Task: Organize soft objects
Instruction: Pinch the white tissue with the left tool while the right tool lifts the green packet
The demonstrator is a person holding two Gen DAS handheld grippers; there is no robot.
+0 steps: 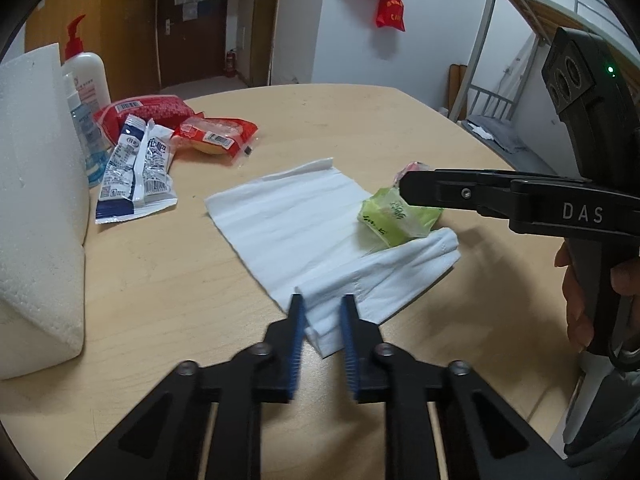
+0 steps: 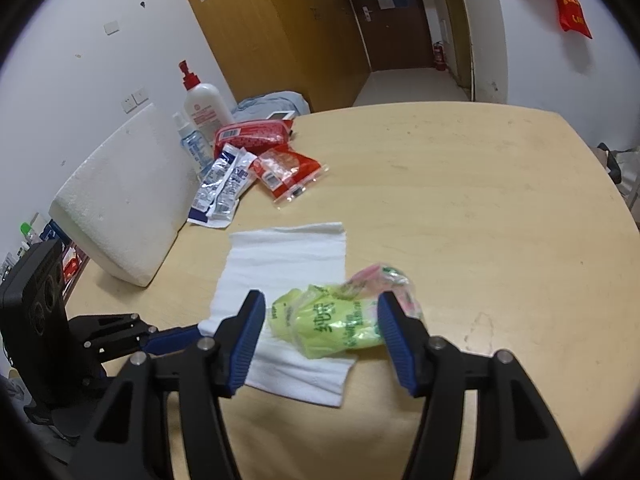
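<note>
Desk (image 2: 480,208) underneath. White tissue (image 1: 288,220) ahead of left gripper (image 1: 322,300), near corner between narrowly parted fingers, grip uncertain. Green packet (image 2: 332,326) on tissue, between wide-open fingers of right gripper (image 2: 320,300), untouched.

The right tongs (image 1: 404,188) cover part of the green packet (image 1: 394,216) and most of a pink wrapper (image 1: 412,167) behind it. The packet's print is too blurred to read. A foam block (image 1: 36,208) runs past the picture's left edge.
</note>
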